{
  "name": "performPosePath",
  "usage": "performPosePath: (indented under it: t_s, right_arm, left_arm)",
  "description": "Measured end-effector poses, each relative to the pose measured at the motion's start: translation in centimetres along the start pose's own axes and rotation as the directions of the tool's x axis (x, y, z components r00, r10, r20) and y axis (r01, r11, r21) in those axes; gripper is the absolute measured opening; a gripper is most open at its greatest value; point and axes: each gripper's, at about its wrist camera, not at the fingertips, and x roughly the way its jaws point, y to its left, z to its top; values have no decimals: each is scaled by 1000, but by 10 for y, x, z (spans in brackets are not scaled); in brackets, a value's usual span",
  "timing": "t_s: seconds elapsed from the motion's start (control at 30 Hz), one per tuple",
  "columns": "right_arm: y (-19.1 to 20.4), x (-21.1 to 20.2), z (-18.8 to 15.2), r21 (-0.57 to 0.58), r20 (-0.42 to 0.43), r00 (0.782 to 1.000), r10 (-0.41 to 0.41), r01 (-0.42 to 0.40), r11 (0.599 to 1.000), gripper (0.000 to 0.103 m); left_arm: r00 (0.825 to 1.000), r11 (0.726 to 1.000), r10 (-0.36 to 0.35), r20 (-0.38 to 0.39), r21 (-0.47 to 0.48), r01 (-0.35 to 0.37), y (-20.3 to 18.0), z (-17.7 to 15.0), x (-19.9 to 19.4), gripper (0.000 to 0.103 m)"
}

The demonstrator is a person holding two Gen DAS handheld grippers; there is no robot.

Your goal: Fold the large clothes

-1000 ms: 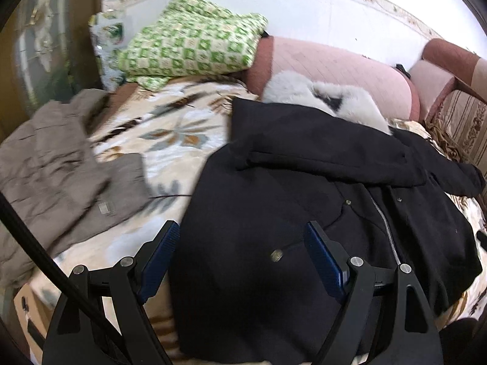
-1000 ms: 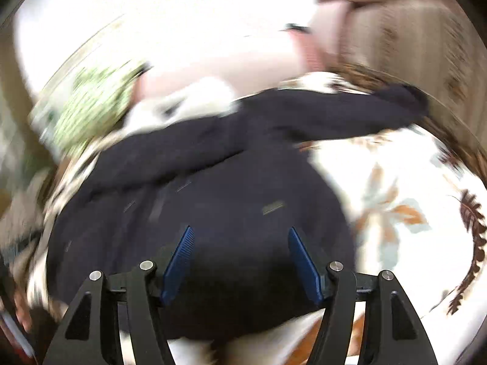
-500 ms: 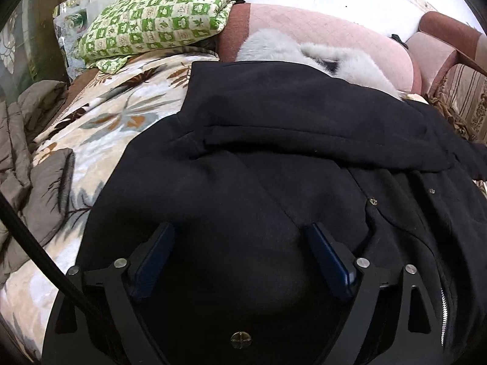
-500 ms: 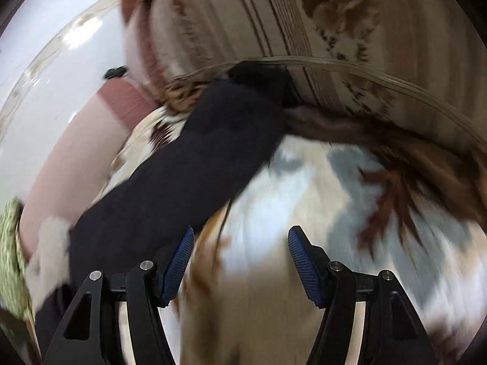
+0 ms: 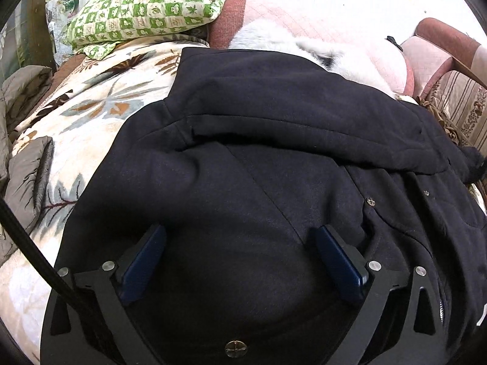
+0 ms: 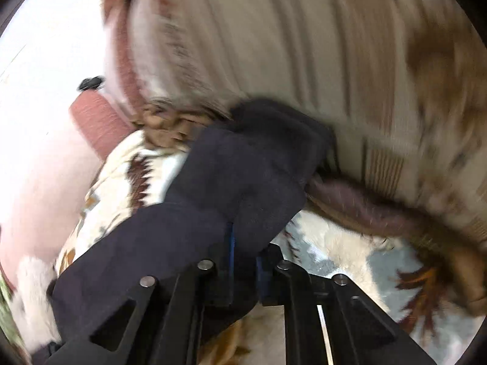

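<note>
Black coat (image 5: 274,182) spread on the floral bed cover (image 5: 100,106); one sleeve already lies across the chest. Right gripper (image 6: 243,255) clamped on the other sleeve's cuff (image 6: 268,152) — second sleeve fold under way. Left gripper (image 5: 240,261) spread apart over the body, holding nothing. Body folds remain.

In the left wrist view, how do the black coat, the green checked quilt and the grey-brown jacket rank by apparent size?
1. black coat, which fills most of the frame, being nearest the camera.
2. green checked quilt.
3. grey-brown jacket, though the frame edge cuts it, so its place against the quilt is unsure.
</note>
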Motion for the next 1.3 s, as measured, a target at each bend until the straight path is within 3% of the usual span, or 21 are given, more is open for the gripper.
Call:
performPosePath:
  t_s: [0.17,0.3,0.4,0.5,0.6,0.73,0.77,0.8,0.87,0.93,0.97,1.07,1.17,1.3]
  right_arm:
    - [76,-83,1,-201,96,992,84,-63,978,10]
    - [156,-150,-30,-378,88,969,230,-181,908,10]
    - [217,-189,-76,-493,29,939,342,-284,823,10]
    - [274,-212,-132,-564,-87,895,436,-406,719,10]
    - [326,-215,-196,-629,-199,862,467,-477,614,10]
    - [379,-203,-297,-695,-379,826,416,-552,461,11]
    - [387,-197,-315,-709,-406,828,388,-553,437,17]
    - [397,-187,-337,-739,-418,843,338,-532,413,17]
    - [405,-177,-367,-818,-356,896,264,-436,377,20]
    - [401,-180,-379,-850,-321,914,249,-394,350,25]
    - [398,-183,-377,-849,-327,911,252,-400,345,35]
    - [387,-201,-360,-803,-382,873,305,-476,357,61]
    - [387,-223,-350,-804,-347,868,356,-470,363,65]
    - [414,-230,-378,-875,-300,889,347,-401,271,69]
  left_arm:
    - [1000,1000,3,0,0,-3,0,0,-1,99]
    - [1000,1000,-12,14,-11,12,1,0,-9,99]
    - [997,996,-61,51,-55,64,9,2,-28,99]
    - [989,984,-101,105,-133,114,30,8,-54,99]
    - [988,981,-36,153,-183,64,55,18,-72,99]
    - [979,959,75,188,-281,-19,94,30,-87,99]
    - [978,953,87,188,-302,-27,102,32,-89,99]
    - [977,946,96,191,-323,-30,110,33,-91,99]
    - [974,933,114,196,-358,-37,123,35,-94,99]
    - [973,920,124,197,-390,-38,134,36,-99,99]
    - [973,915,120,199,-401,-31,138,37,-100,99]
    - [973,904,120,195,-428,-25,142,38,-101,99]
    - [974,903,118,193,-430,-24,141,36,-104,99]
    - [967,909,146,207,-413,-49,136,37,-107,99]
